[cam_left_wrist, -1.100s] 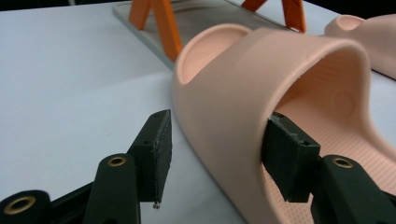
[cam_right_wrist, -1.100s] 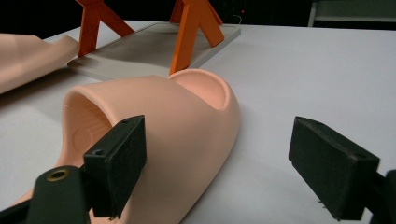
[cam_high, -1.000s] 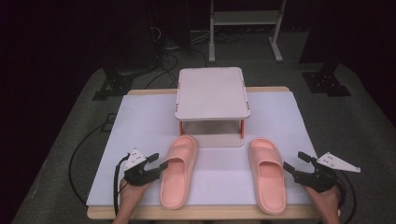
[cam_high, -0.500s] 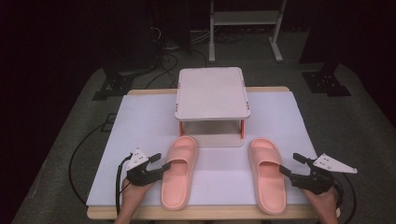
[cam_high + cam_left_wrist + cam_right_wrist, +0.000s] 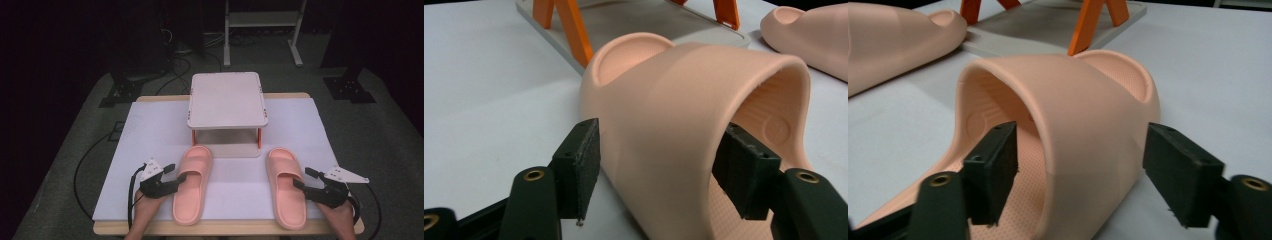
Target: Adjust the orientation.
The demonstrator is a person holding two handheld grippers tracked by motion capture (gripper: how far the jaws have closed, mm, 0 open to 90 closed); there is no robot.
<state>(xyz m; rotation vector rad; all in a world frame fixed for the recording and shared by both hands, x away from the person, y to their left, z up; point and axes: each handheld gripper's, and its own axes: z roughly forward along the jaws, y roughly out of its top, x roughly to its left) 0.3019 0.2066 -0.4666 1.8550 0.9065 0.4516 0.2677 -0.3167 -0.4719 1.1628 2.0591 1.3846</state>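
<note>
While each slipper lies flat, jaws straddle its strap.

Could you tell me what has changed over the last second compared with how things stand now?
The right claw has just been closing on the strap of the right slipper, one pad inside, a gap still at the outer pad. The left claw has just been opening a little around the left slipper. Both slippers, the small shelf and both hands kept their places.
</note>
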